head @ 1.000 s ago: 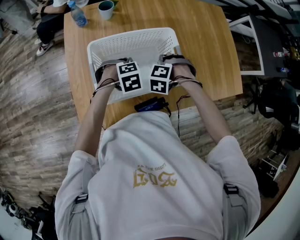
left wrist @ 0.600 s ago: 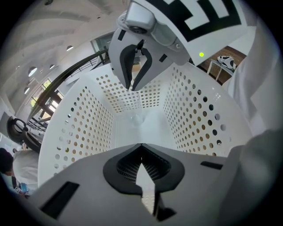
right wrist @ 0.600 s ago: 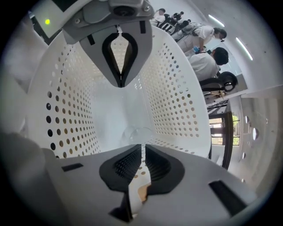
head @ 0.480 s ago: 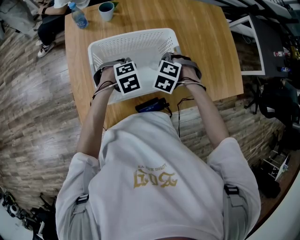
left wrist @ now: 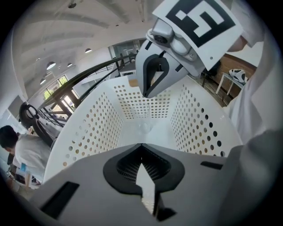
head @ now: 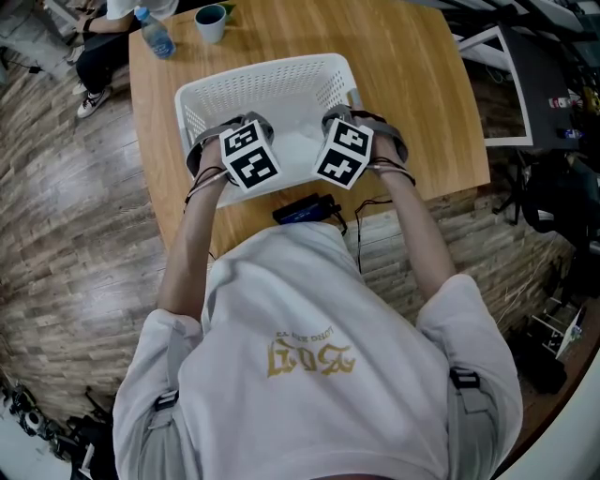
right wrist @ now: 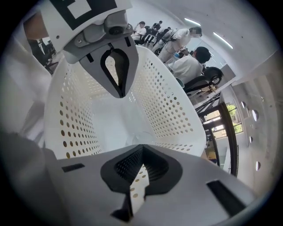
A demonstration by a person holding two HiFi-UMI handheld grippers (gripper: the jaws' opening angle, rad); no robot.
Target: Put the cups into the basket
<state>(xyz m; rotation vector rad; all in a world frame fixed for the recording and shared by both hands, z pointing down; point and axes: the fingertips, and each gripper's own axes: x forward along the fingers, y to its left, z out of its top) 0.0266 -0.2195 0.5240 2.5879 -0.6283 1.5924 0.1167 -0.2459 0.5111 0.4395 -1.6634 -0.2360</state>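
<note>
Lately the two marker cubes [head: 248, 155], no longer pressed side by side over the near rim of the basket [head: 272, 67], are drawn apart and tipped outward. The left gripper [left wrist: 141, 146] is shifted a little leftward along that rim, and the right gripper [right wrist: 141, 149] is carried further right. Each gripper's jaws are closed tip to tip, and nothing is gripped by either.

A faint clear shape [left wrist: 143, 128] is made out on the basket floor; whether it is a transparent cup cannot be told. A teal cup [head: 212, 19] is left on the desk [head: 403, 84] beyond the basket's far left corner, well apart from both grippers, so the task is judged unfinished.

Both forearms are stretched forward with the wrists at the basket's near rim. The grippers are held just inside that wall, aimed down at the floor and angled toward each other.
</note>
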